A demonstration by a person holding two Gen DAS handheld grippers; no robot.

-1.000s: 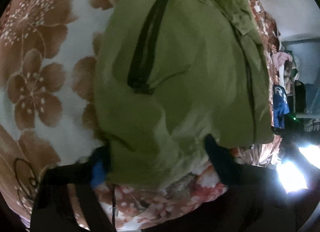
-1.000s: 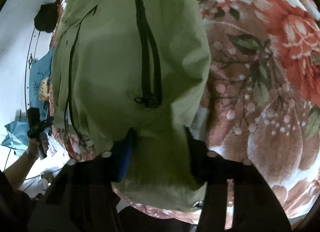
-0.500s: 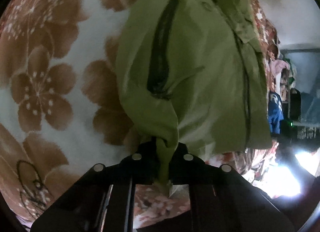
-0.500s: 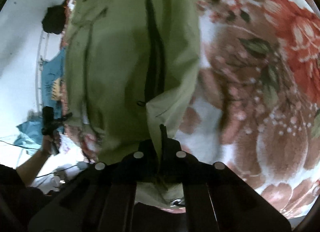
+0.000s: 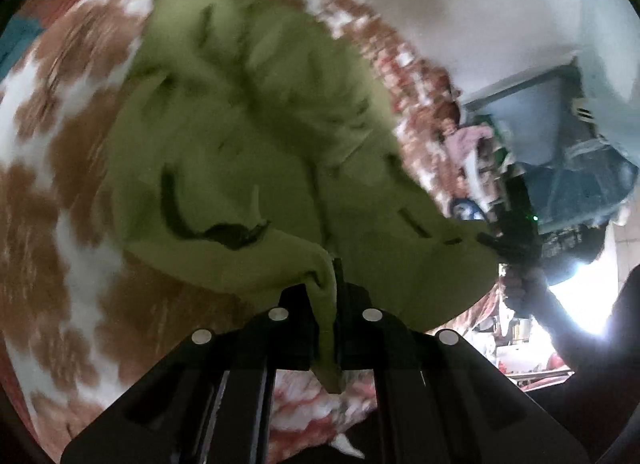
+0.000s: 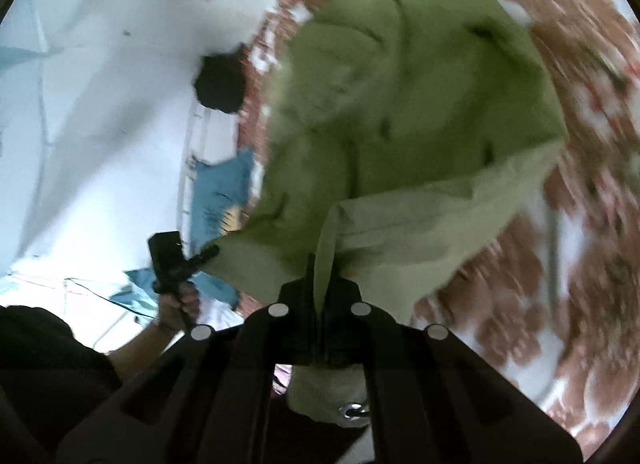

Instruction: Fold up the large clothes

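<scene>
An olive-green jacket (image 5: 256, 151) with black zips lies on a floral bedspread (image 5: 72, 223). My left gripper (image 5: 334, 284) is shut on the jacket's near hem, and a pinched fold of green cloth hangs down between its fingers. In the right wrist view the same jacket (image 6: 400, 103) is lifted at its other near corner, showing a paler lining (image 6: 440, 215). My right gripper (image 6: 322, 288) is shut on that corner. The near edge hangs raised off the bed between the two grippers. Each view shows the other gripper: the right one (image 5: 508, 240) and the left one (image 6: 172, 260) held in a hand.
The brown, white and red floral bedspread (image 6: 592, 223) covers the bed around the jacket. A white wall (image 6: 100, 103) runs along the far side, with a black item (image 6: 220, 83) and blue cloth (image 6: 220, 187) beside it. Clothes and shelving (image 5: 520, 151) stand past the bed's right edge.
Both grippers went from open around the hem to shut on it. Then both rose, lifting the jacket's near edge off the bedspread and turning up its lining.
</scene>
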